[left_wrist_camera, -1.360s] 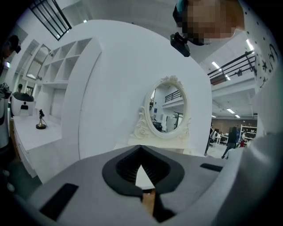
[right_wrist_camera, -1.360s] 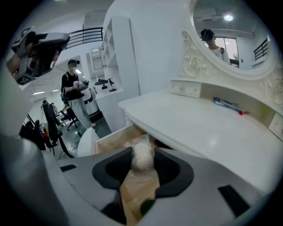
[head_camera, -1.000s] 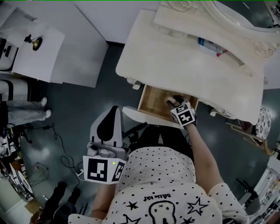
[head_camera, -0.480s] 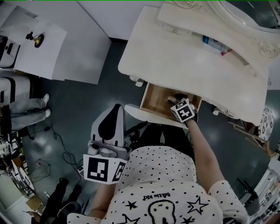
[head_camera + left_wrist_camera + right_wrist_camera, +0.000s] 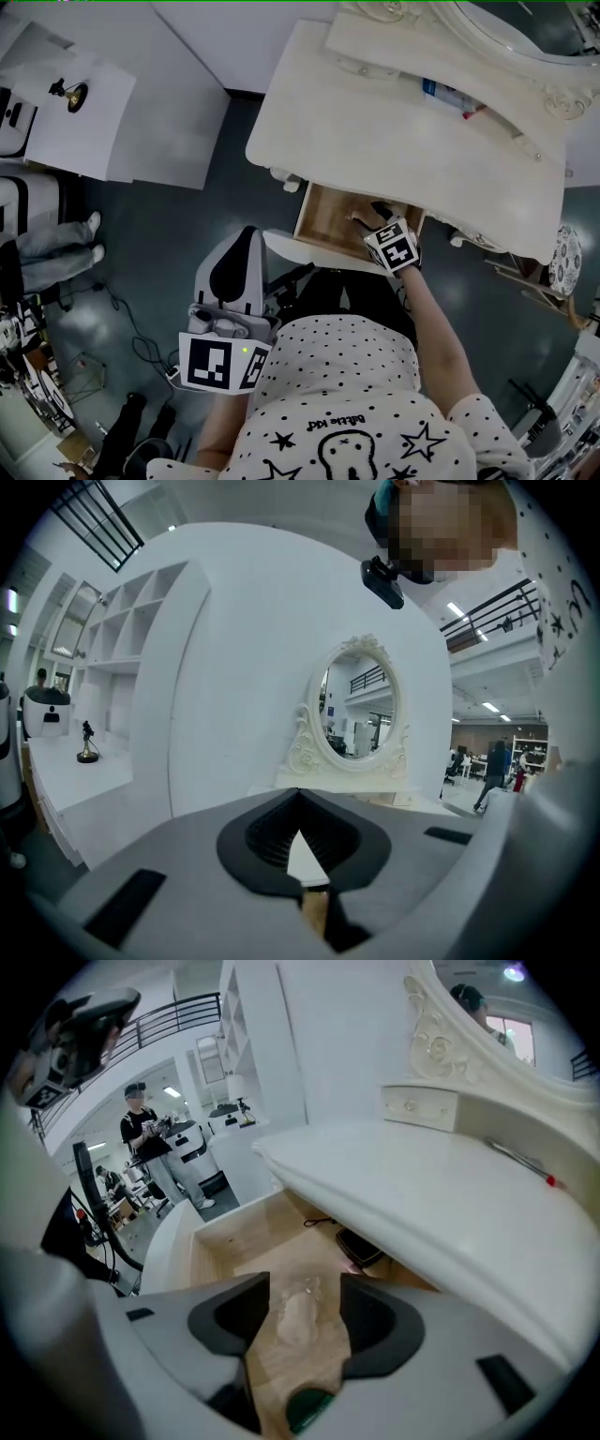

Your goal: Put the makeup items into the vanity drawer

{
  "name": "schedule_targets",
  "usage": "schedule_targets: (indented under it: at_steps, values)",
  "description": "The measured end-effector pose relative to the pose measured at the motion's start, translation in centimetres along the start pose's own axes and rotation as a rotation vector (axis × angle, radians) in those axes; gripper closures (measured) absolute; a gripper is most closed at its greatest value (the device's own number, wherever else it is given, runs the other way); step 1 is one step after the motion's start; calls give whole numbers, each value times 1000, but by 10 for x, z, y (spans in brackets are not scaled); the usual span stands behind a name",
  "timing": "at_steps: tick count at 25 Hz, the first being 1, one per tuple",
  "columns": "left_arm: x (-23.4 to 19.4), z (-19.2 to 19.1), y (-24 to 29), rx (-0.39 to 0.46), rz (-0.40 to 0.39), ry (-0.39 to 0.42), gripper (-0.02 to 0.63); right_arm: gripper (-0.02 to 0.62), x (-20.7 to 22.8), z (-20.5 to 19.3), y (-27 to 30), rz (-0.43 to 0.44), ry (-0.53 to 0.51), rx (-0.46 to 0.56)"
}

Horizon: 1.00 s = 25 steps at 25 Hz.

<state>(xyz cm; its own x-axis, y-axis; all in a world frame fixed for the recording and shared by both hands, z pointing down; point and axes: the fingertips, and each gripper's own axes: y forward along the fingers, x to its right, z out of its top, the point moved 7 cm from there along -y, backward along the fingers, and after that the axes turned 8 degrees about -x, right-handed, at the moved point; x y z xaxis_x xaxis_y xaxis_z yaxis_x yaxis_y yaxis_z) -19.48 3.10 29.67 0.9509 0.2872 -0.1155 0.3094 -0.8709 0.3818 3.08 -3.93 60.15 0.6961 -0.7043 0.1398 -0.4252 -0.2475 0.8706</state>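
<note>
We are at the release step for one makeup item. Our right gripper (image 5: 372, 217) reaches into the open vanity drawer (image 5: 323, 223), pointing steeply down. Its jaws have just been opening, and now they stand wide apart. In the right gripper view a small pale item (image 5: 298, 1312) lies between them on the wooden floor of the drawer. The pads do not press on it — so we judge it is let go and already in its place. Deeper in the drawer, under the edge of the vanity top (image 5: 375, 131), lies a dark flat case (image 5: 362, 1246).

Our left gripper (image 5: 302, 885) is held low beside our body, well apart from the vanity. Its jaws are closed together with nothing between them.

On the vanity top, near the mirror base, lies a tube (image 5: 450, 97) with a blue part and a red end — it seems to be one item not yet put away. In our judgement, the next move calls for drawing the right gripper back and up out of the drawer. It should not brush the pale item or the edge of the top above it. Then we would reach over the top towards that tube.
</note>
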Motion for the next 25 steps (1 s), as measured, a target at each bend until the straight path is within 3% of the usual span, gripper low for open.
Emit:
schedule_targets:
  at_steps: [5, 10, 12, 19, 25]
  values:
    - [4, -1, 3, 12, -21, -4, 611, 368, -7, 3, -48, -29, 23, 129]
    - [10, 2, 4, 35, -50, -3, 611, 544, -9, 14, -121, -125, 108, 348]
    - [14, 3, 4, 41, -62, -1, 611, 571, -9, 21, -155, -149, 163, 452]
    - [25, 2, 3, 47, -105, 16, 611, 588, -18, 33, -265, -238, 248, 714]
    - [33, 5, -4, 85, -143, 51, 611, 588, -40, 12, -320, -349, 313, 807]
